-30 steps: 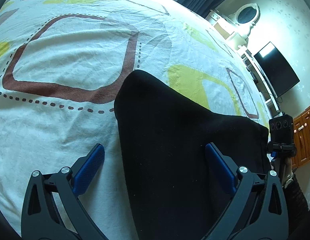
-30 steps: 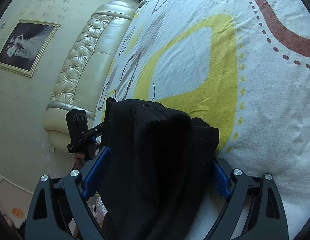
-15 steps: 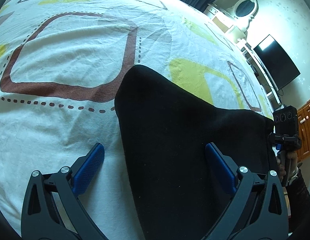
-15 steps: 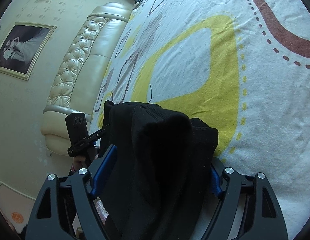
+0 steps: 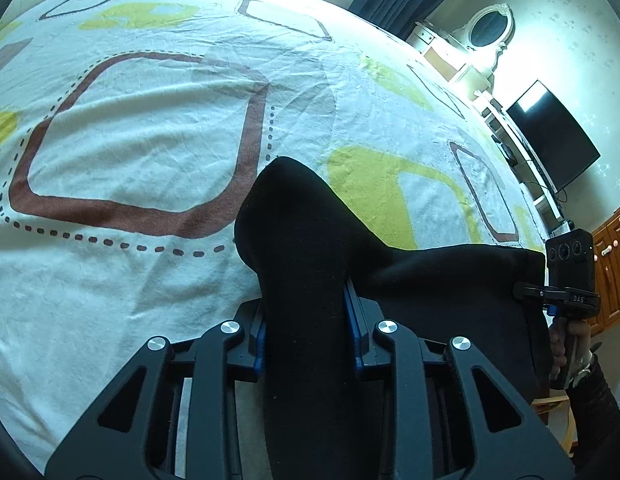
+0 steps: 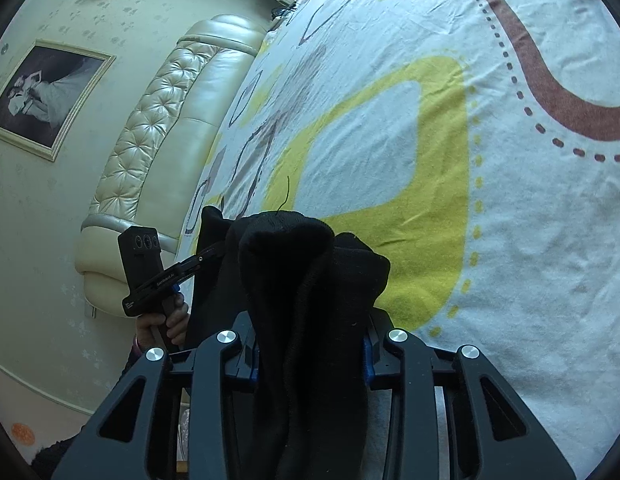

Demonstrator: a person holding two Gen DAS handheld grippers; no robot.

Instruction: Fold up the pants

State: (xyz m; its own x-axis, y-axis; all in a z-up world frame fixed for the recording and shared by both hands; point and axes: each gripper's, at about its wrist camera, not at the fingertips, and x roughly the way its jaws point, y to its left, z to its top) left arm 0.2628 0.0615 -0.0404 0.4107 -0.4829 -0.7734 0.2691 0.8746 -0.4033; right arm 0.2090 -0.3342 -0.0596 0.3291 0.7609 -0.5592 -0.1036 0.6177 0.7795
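Observation:
Black pants [image 5: 302, 240] lie on a bed, bunched into a raised ridge that runs away from the camera in the left wrist view. My left gripper [image 5: 306, 326] is closing, and its blue pads [image 5: 351, 320] press the cloth from both sides. In the right wrist view a thick fold of the pants [image 6: 302, 264] stands between the jaws of my right gripper [image 6: 309, 360], which is also closing and pinching it. Each view shows the other tool's camera housing [image 5: 567, 258] [image 6: 140, 248], held by a hand at the far end of the pants.
The bed sheet [image 5: 130, 140] is white with brown, yellow and grey squares. A padded cream headboard [image 6: 150, 128] and a framed picture [image 6: 46, 96] are on the wall. A television [image 5: 549, 136], a mirrored dresser [image 5: 485, 32] and a wooden cabinet [image 5: 613, 264] stand beyond the bed.
Both grippers went from wide open around the pants to closed on the cloth. The flat fabric has gathered into a narrow ridge between each pair of pads.

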